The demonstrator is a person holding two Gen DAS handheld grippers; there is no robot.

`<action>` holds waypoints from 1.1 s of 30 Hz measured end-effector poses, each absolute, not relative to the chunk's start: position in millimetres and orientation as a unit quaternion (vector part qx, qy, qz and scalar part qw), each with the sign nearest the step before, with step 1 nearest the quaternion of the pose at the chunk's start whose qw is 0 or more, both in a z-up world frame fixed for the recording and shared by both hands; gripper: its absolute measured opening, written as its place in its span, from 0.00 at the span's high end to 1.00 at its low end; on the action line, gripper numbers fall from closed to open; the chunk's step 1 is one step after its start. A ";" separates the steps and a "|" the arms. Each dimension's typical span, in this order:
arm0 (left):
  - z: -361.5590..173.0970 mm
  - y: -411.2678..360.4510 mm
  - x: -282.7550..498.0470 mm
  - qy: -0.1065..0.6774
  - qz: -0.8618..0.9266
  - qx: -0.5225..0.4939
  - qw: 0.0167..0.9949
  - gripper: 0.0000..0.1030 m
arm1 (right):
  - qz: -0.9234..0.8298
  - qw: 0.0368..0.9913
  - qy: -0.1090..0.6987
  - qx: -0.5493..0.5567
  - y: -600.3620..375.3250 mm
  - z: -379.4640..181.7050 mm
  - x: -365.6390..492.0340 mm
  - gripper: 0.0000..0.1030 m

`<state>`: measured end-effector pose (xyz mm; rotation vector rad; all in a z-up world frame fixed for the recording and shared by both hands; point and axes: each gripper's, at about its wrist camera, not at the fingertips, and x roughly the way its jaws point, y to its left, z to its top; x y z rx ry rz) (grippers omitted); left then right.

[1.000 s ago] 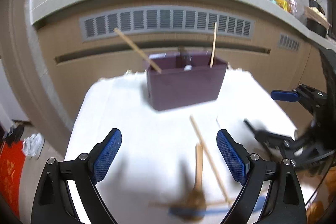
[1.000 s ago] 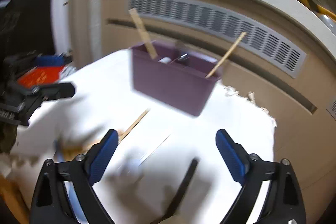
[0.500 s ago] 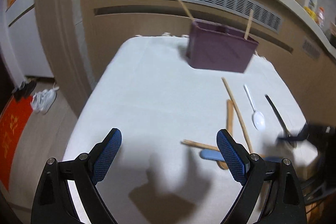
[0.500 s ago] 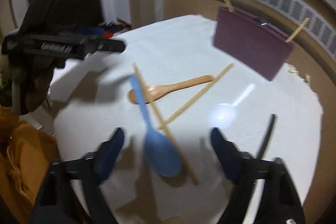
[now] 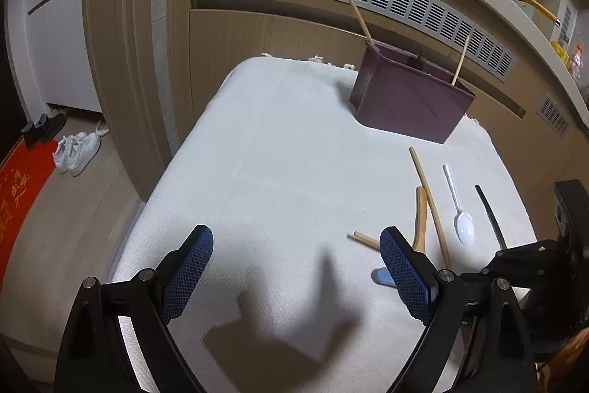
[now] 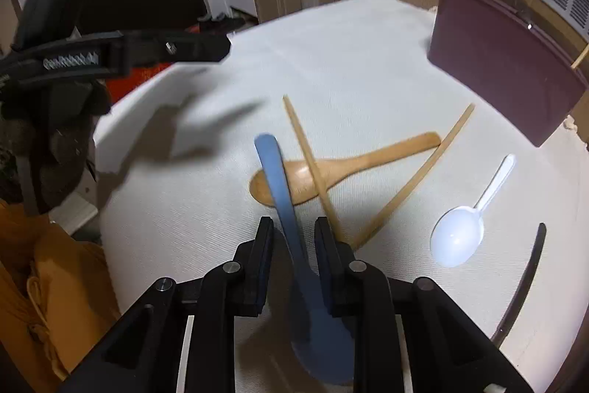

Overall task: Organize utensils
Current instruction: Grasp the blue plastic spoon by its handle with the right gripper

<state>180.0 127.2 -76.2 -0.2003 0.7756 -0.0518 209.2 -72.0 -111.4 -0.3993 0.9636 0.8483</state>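
Because your left gripper (image 5: 294,267) hangs over the bare near-left part of the white-clothed surface (image 5: 279,150), its jaws are spread wide with nothing between them; it seems parked out of the way so the other hand can work. From this view the purple bin (image 5: 408,98) stands at 1 o'clock near the far edge, two wooden sticks already leaning out of it, so that is most likely where the loose pieces belong. Those pieces lie at 3 o'clock: a chopstick (image 5: 429,201), a wooden spoon (image 5: 420,216) just beside it, a white plastic spoon (image 5: 458,205), and a black utensil (image 5: 489,216) further right. The right gripper's black body sits at the right edge.

In the right wrist view, your right gripper (image 6: 294,238) has its jaws drawn narrow around the neck of the blue spoon (image 6: 279,186), one on each side; whether they are actually pinching it yet you cannot tell. The handle points to 12 o'clock and lies across the wooden spoon's bowl, its own bowl beneath the gripper at 6 o'clock. A second chopstick (image 6: 313,168) crosses close on the right, so lift cleanly. The bin waits at 2 o'clock.
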 end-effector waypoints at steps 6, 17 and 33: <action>-78.8 129.2 182.3 0.386 -0.028 -0.109 0.916 0.11 | 0.379 0.787 0.448 -0.189 -71.7 -108.5 208.0 0.90; -77.5 93.7 187.5 0.403 -0.083 -0.082 0.908 0.11 | 0.337 0.839 0.422 -0.065 -147.8 -63.0 223.3 0.92; -82.0 -10.3 239.1 0.430 -0.190 0.032 0.882 0.69 | 0.255 0.870 0.421 0.020 -211.1 -80.5 241.4 0.92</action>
